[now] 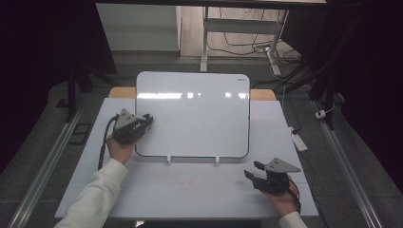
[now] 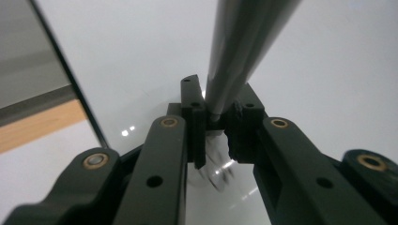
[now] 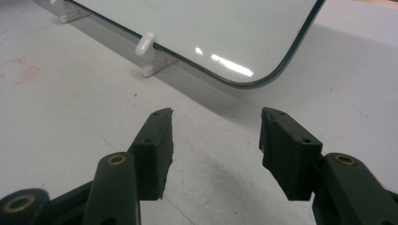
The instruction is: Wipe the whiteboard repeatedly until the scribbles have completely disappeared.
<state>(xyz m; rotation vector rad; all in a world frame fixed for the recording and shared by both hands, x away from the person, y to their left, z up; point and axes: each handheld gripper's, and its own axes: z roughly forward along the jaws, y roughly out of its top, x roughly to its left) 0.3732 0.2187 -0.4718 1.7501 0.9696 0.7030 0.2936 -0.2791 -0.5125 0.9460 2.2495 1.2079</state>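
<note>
A white glass whiteboard point(image 1: 192, 114) lies tilted on the white table top point(image 1: 190, 190), propped on two small white clips point(image 1: 168, 160). My left gripper point(image 1: 148, 119) is at the board's left edge, shut on a dark grey pen. In the left gripper view the pen point(image 2: 239, 51) runs up from between the pads point(image 2: 218, 126) over the glossy board point(image 2: 141, 47). My right gripper point(image 1: 252, 170) rests near the table's front right, jaws open with nothing between them. In the right gripper view its fingertips point(image 3: 216, 140) point at the board's rounded corner point(image 3: 197, 28) and a clip point(image 3: 146, 44).
A faint red smudge point(image 1: 185, 184) marks the table in front of the board. A white power strip point(image 1: 299, 140) and cables lie on the floor to the right. A white desk frame point(image 1: 205, 42) stands beyond the table, with metal rails along both sides.
</note>
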